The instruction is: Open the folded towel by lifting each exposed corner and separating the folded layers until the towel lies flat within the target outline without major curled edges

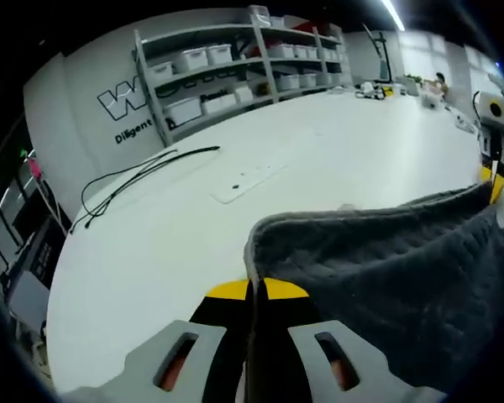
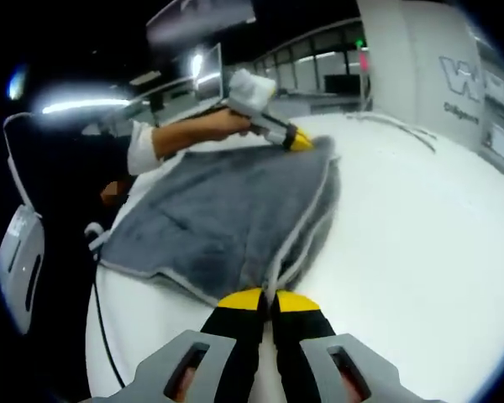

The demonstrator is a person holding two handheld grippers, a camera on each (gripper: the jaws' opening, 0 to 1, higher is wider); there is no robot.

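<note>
A grey towel [image 1: 386, 269] with a pale hem lies on the white table [image 1: 302, 159], its edge raised at my jaws. My left gripper [image 1: 254, 290] is shut on that hem, its yellow tips pinching the fabric. At the towel's far right end the right gripper [image 1: 491, 180] shows its yellow tips against the cloth. In the right gripper view the towel [image 2: 218, 210] spreads away from me, with a doubled fold along its right side. My right gripper [image 2: 269, 300] is shut on the near hem. The left gripper [image 2: 301, 141], held by a hand, pinches the far corner.
A black cable [image 1: 143, 172] loops over the table's left part, near a flush panel [image 1: 244, 180]. Shelving with white bins [image 1: 227, 67] stands behind. Small items sit at the table's far end [image 1: 378, 88]. A sleeve [image 2: 143, 143] and a hanging cable [image 2: 101, 327] are at the table's left edge.
</note>
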